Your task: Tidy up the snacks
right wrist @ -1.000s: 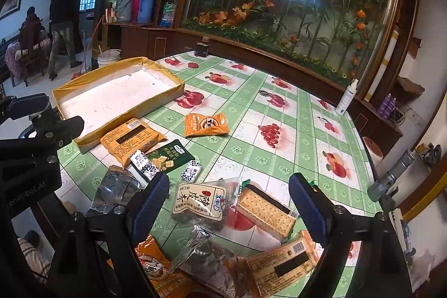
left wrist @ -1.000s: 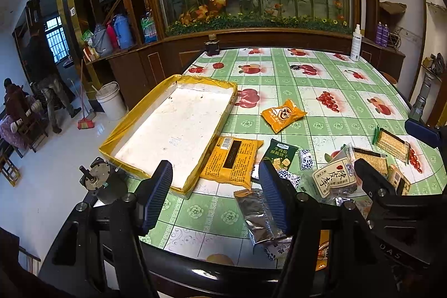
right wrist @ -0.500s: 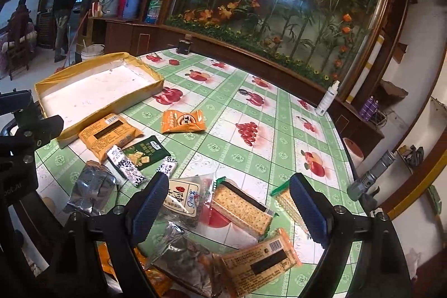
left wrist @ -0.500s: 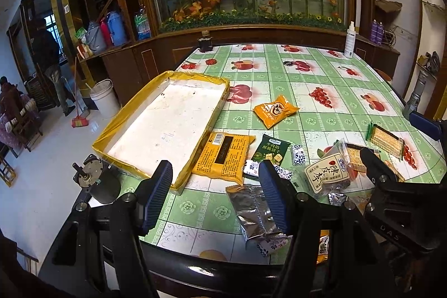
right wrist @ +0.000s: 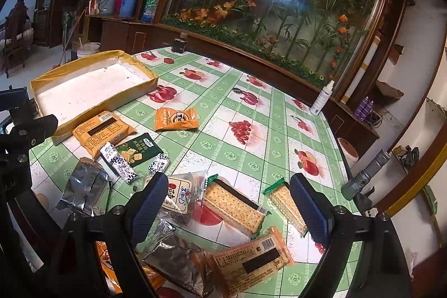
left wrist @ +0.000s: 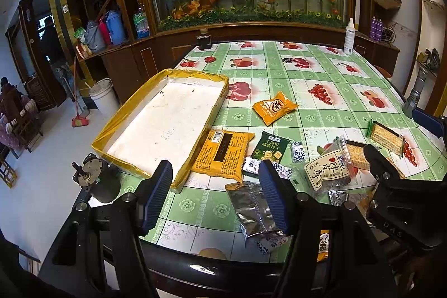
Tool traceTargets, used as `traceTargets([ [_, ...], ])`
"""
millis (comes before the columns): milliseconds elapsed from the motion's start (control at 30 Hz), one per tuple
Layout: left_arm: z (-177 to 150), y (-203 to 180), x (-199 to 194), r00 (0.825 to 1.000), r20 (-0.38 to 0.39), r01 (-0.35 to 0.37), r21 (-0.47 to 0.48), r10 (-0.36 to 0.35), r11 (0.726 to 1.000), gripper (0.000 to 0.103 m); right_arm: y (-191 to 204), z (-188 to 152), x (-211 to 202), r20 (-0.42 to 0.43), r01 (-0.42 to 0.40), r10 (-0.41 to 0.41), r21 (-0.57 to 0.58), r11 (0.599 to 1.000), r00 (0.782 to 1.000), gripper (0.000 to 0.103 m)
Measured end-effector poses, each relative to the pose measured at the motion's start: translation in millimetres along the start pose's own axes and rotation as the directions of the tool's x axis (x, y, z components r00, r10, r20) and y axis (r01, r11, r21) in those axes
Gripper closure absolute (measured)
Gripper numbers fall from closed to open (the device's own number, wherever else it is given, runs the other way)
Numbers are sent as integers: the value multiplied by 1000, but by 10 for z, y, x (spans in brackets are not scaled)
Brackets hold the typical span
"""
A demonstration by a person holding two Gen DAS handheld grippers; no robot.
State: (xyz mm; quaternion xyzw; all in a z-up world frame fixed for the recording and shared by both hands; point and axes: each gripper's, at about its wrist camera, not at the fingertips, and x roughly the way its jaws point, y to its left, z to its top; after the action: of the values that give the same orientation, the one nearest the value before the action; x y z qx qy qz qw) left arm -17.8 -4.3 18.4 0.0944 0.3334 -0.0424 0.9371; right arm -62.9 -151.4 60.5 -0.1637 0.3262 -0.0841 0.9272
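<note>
A shallow yellow-rimmed tray (left wrist: 134, 113) (right wrist: 47, 76) with a white floor lies bare at the table's left. Snack packs are scattered over the near part of the table: a large orange pack (left wrist: 222, 152) (right wrist: 102, 131), a small orange pouch (left wrist: 275, 108) (right wrist: 176, 117), a green biscuit pack (left wrist: 269, 148) (right wrist: 139, 148), silver foil bags (left wrist: 251, 207) (right wrist: 82, 185), cracker packs (left wrist: 387, 134) (right wrist: 234, 204) and a clear bag with a white label (left wrist: 327, 168) (right wrist: 178, 193). My left gripper (left wrist: 215, 196) hovers open above the table's near edge, holding nothing. My right gripper (right wrist: 229, 210) stands open over the cracker packs, apart from them.
The table (left wrist: 307, 80) wears a green fruit-print cloth. A white spray bottle (left wrist: 349, 37) (right wrist: 321, 98) and a small dark jar (left wrist: 204, 39) stand at its far edge. A small motor (left wrist: 86, 175) sits by the tray's near corner. A glass flower display runs behind.
The right wrist view has swung rightward and tilted, so the snacks sit further left in it. The left gripper has scarcely moved. Both jaws stay as wide as before.
</note>
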Motion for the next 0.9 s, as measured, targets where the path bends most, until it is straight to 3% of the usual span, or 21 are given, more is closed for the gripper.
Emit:
traceTargets([
  [400,3,8,60,1000,-15,10,4,-10,1000,40,16,-7,21,-5,2,-2,-10,1000,1000,13],
  [533,-3,161,164,993,-64,96,-45,-99,994,40,-99,-30,50,-7,-108,108,57,993,994,13],
  [567,-12,211,204,988,-78,127,-62,-131,990,40,-150,-42,69,-8,-161,163,89,983,987,13],
  [633,-35,283,292,973,-114,190,-90,-199,978,40,-283,-96,140,-1,-309,314,169,936,949,13],
  [700,-67,295,368,961,-140,224,-102,-237,969,40,-355,-150,218,1,-387,397,226,894,918,13],
  [900,-125,65,540,901,-263,324,-118,-344,939,40,-326,-284,419,-42,-437,464,268,859,885,13],
])
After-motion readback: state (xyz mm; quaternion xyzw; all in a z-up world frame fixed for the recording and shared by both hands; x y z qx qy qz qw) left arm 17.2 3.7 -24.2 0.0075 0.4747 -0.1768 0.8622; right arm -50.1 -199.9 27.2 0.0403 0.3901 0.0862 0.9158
